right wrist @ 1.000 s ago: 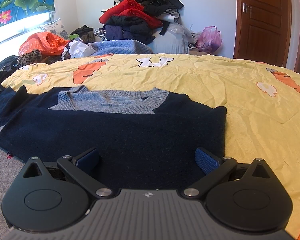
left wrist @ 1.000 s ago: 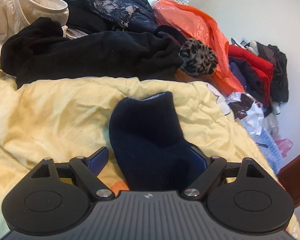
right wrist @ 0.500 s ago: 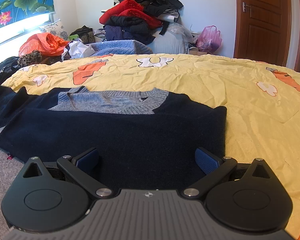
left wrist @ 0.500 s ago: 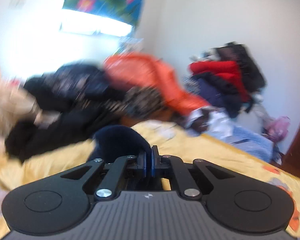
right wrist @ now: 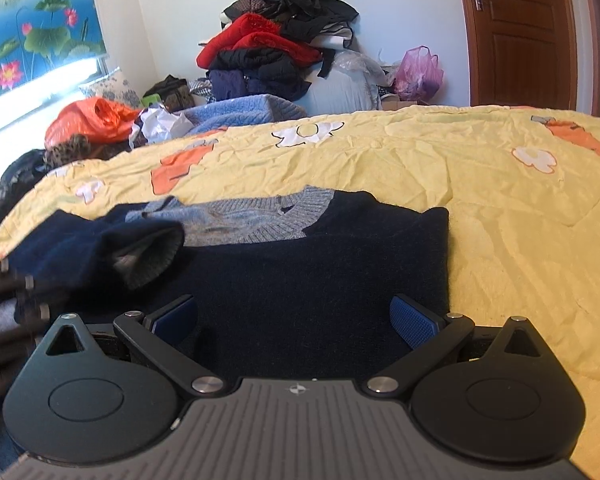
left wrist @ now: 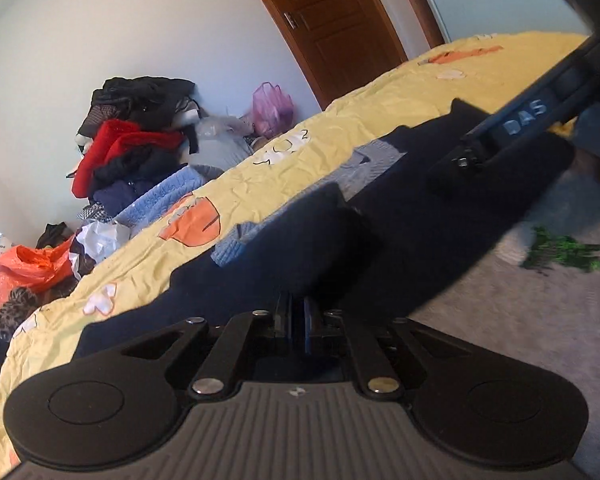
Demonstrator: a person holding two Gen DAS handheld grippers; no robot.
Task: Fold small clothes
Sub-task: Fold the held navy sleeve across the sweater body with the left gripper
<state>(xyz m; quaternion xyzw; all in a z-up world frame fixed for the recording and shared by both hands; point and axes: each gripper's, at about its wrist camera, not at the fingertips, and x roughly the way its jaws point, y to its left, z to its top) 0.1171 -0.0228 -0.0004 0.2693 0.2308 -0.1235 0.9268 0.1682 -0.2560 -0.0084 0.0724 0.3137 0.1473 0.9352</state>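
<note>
We read the white letters "DAS" [left wrist: 526, 119] on the black body of the right claw's tool where it crossed the upper right of the left wrist view; no other writing was legible. The dark navy knitted sweater with a grey ribbed collar [right wrist: 320, 264] lay flat on the yellow cartoon-print bedsheet [right wrist: 500, 208], its collar pointing away from the right wrist camera toward the far wall and its body running back toward the near edge of the bed. One navy sleeve with a grey lining [right wrist: 112, 248] was lifted and carried across the sweater's left side, its open cuff facing right. The left claw [left wrist: 296, 322] had its blue pads pressed nearly together, pinching that sleeve [left wrist: 316, 240]. The right claw [right wrist: 294, 320] stood wide, its blue pads [right wrist: 416, 320] spread just above the sweater's lower body, gripping nothing. A heap of red and black clothes [right wrist: 272, 44] sat by the wall beyond the bed, near a brown wooden door [right wrist: 524, 32].
</note>
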